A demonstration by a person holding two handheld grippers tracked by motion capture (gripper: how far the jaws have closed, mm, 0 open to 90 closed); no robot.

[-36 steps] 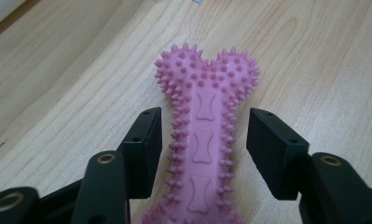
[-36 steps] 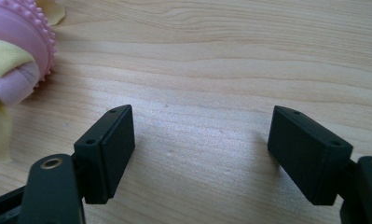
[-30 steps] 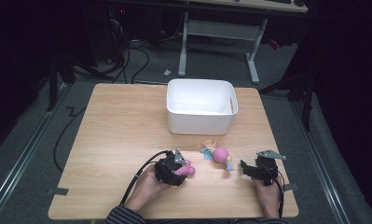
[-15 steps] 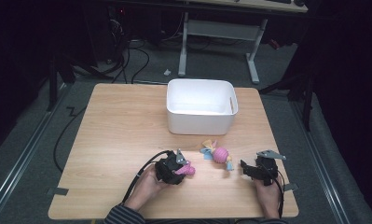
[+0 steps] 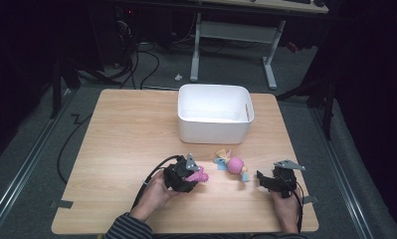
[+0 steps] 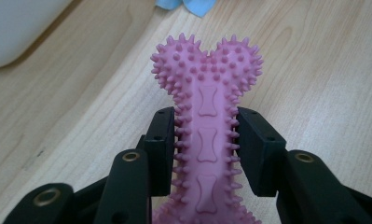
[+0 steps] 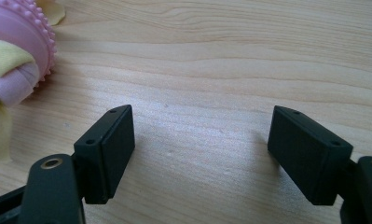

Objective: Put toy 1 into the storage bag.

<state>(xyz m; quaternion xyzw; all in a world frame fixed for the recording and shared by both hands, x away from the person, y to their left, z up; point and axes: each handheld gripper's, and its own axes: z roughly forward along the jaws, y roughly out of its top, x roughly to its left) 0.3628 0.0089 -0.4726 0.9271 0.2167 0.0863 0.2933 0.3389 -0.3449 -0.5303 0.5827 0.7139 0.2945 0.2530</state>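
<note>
Gripping a pink spiky bone toy (image 5: 198, 176) near the table's (image 5: 121, 134) front edge, the left claw (image 5: 189, 175) has just closed; the white bin (image 5: 214, 113) behind looks empty. Left gripper view: pads pinch the bone's (image 6: 207, 121) shaft, so lifting toward the bin likely follows. Right gripper view: the right claw (image 7: 200, 149) gapes, holding nothing, a knotted ball toy (image 7: 16, 60) nearby.
</note>
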